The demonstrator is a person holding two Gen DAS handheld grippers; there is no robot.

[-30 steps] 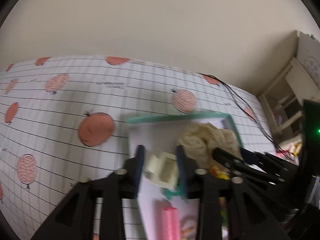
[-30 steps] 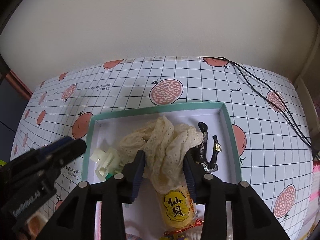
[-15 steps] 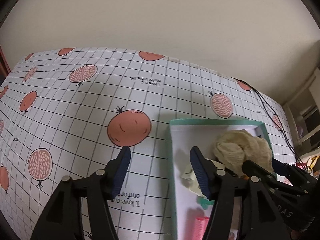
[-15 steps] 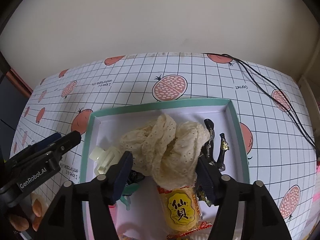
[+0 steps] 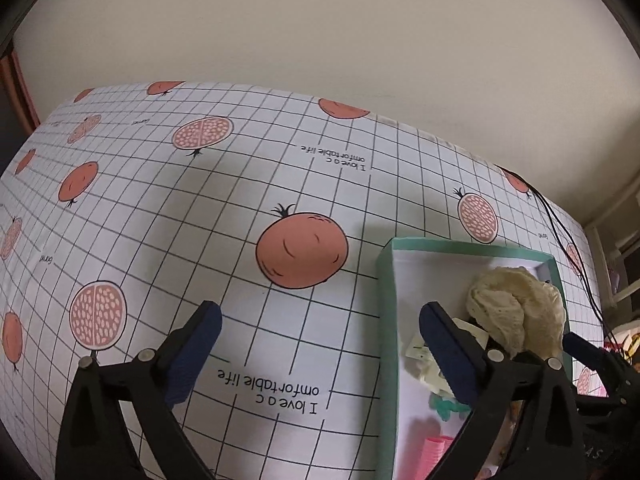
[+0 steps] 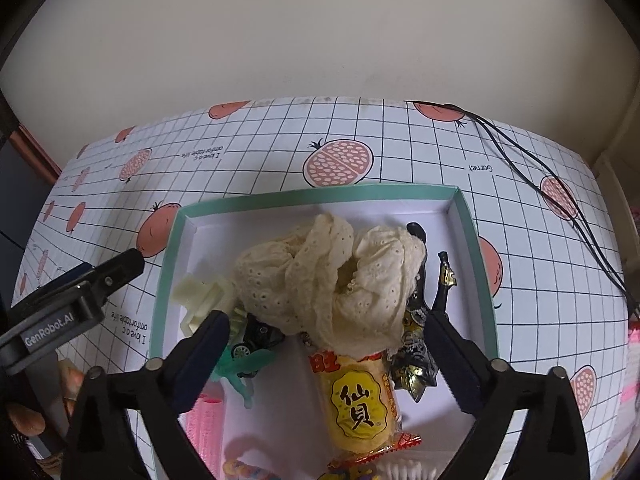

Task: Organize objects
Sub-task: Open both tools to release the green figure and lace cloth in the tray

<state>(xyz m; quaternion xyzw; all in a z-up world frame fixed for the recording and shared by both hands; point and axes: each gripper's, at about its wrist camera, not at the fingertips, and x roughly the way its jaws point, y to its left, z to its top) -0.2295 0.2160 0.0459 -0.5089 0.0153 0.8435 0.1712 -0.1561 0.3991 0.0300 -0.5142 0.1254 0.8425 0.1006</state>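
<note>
Left wrist view: both tongs, left (image 5: 318, 344) and right (image 6: 326, 354), now spread wide, cream clip (image 6: 202, 300) released.

My work surface is a table under a white tablecloth (image 5: 248, 264) printed with a dark grid, whole and halved pomegranates and small lines of text, one reading "I love a comfortable life". It runs back to a plain cream wall. Directly on the cloth I see a shallow teal-rimmed box (image 6: 486, 280) with a white interior, sitting toward the right side in my left wrist view (image 5: 386, 320). Black cables (image 6: 532, 172) trail across the cloth past the box's far right corner, apart from the box. To the left of the box the cloth lies bare.
</note>
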